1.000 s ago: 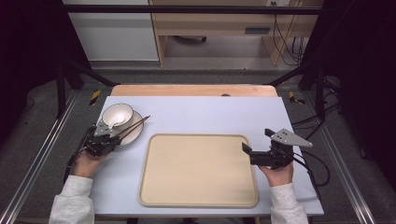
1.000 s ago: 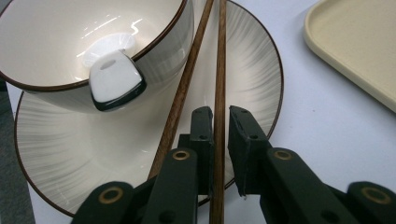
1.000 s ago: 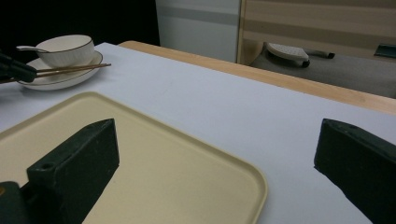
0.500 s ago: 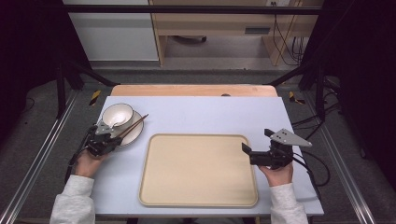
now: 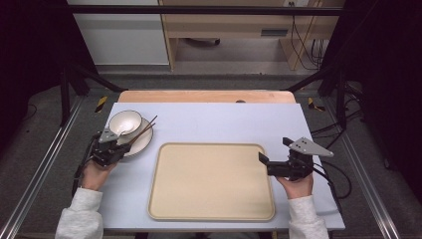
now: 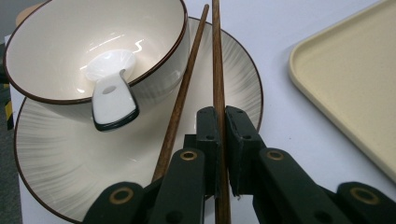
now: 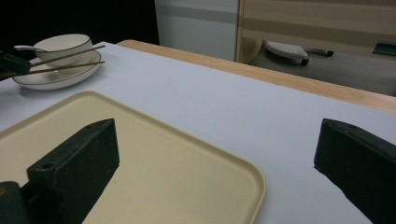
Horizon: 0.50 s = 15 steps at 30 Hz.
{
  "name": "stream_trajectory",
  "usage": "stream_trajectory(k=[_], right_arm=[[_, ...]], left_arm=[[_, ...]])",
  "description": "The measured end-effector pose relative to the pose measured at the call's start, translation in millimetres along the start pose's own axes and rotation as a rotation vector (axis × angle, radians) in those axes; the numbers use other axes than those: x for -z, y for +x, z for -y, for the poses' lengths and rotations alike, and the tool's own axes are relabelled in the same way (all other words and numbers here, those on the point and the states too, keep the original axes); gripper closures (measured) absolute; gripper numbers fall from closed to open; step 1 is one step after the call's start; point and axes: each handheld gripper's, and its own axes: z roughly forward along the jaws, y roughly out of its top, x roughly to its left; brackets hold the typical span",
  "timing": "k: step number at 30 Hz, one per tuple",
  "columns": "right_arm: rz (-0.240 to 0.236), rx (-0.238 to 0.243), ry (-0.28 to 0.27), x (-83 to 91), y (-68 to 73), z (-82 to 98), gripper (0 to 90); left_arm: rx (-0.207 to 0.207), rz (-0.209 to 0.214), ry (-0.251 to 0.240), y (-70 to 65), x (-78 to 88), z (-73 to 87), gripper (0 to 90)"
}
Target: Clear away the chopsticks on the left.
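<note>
bowl (image 6: 70, 51): spoon (image 6: 112, 95) inside | plate (image 6: 70, 163): bowl, chopsticks (image 6: 217, 65)

The high view looks forward and down from above the person's edge of the desk (image 5: 209, 117). The left gripper view sits low and very near, facing along its claw (image 6: 218, 135) at the plate (image 6: 93, 158). The right gripper view looks level across the tray (image 7: 154, 154) towards that same plate (image 7: 56, 77), which all three views share.
</note>
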Motion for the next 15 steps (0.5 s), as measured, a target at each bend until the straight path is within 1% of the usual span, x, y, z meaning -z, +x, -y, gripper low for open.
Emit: stream_trajectory(k=[2, 7, 15], right_arm=[[0.0, 0.005, -0.002, 0.2, -0.6, 0.0, 0.3], [0.007, -0.002, 0.002, 1.5, -0.9, -0.3, 0.3], [0.008, -0.006, -0.002, 4.0, -2.7, -0.9, 0.4]], left_arm=[[0.012, -0.01, -0.011, -4.4, 2.1, -1.3, 84.0], [0.04, -0.034, -0.032, -17.2, 8.0, -2.7, 84.0], [0.075, -0.081, -0.079, -45.7, 20.5, 0.1, 84.1]])
